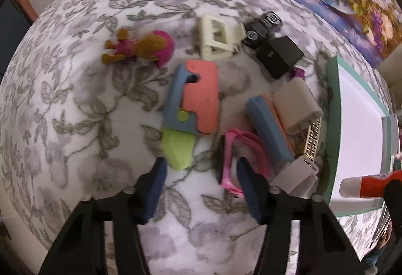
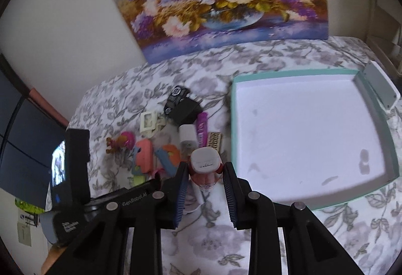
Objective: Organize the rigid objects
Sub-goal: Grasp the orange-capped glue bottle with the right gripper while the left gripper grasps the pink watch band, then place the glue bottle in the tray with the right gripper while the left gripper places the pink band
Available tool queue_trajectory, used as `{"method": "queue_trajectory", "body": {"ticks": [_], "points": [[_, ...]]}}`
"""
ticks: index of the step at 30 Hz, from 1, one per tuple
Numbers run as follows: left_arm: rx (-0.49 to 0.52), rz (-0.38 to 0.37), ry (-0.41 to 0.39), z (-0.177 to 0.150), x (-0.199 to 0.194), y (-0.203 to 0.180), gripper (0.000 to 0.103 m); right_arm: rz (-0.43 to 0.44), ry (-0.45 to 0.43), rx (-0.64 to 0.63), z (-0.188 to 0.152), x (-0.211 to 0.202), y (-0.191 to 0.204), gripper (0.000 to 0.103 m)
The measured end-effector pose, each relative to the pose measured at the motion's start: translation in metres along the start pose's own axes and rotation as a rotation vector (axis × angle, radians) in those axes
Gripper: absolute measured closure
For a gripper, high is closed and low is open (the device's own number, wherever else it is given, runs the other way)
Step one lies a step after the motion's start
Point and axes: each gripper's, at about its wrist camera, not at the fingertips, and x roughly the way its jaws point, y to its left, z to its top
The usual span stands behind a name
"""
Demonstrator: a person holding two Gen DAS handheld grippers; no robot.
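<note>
Right wrist view: right tool (image 2: 204, 170) pinching one red bottle (image 2: 205, 169) by its white cap, beside one teal tray (image 2: 232, 124) on the floral bed (image 2: 251, 237). "GenRobot.AI" legible on the other tool's body. Left wrist view: left tool (image 1: 201, 174) spread, above the bed; two blue-and-coral toys (image 1: 193, 96), one doll (image 1: 140, 49), one pink band (image 1: 233, 162).

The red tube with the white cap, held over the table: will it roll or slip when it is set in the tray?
The tube looks round, so laid flat in the tray it may roll. Its surface seems smooth, so it could slip between the right fingers. It looks small and probably light.
</note>
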Motion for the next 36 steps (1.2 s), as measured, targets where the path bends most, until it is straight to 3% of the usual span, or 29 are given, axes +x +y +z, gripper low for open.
{"method": "queue_trajectory", "body": {"ticks": [7, 14, 20, 21, 27, 36], "points": [[0.095, 0.032, -0.012, 0.004, 0.010, -0.032, 0.078, -0.012, -0.001, 0.046, 0.002, -0.002, -0.019, 0.073], [0.164, 0.090, -0.033, 0.003, 0.030, -0.063, 0.080, -0.024, 0.011, 0.083, 0.001, 0.001, -0.033, 0.073], [0.157, 0.092, -0.055, 0.001, 0.031, -0.075, 0.086, -0.025, 0.019, 0.124, 0.001, 0.004, -0.046, 0.073], [0.155, 0.097, -0.054, -0.002, 0.027, -0.067, 0.091, -0.027, 0.019, 0.128, 0.001, 0.004, -0.047, 0.073], [0.168, 0.092, -0.079, -0.003, 0.004, -0.051, 0.091, -0.021, 0.004, 0.155, 0.004, -0.001, -0.056, 0.073], [0.193, 0.101, -0.245, 0.003, -0.059, -0.054, 0.091, -0.039, -0.034, 0.200, 0.013, -0.014, -0.080, 0.073]]}}
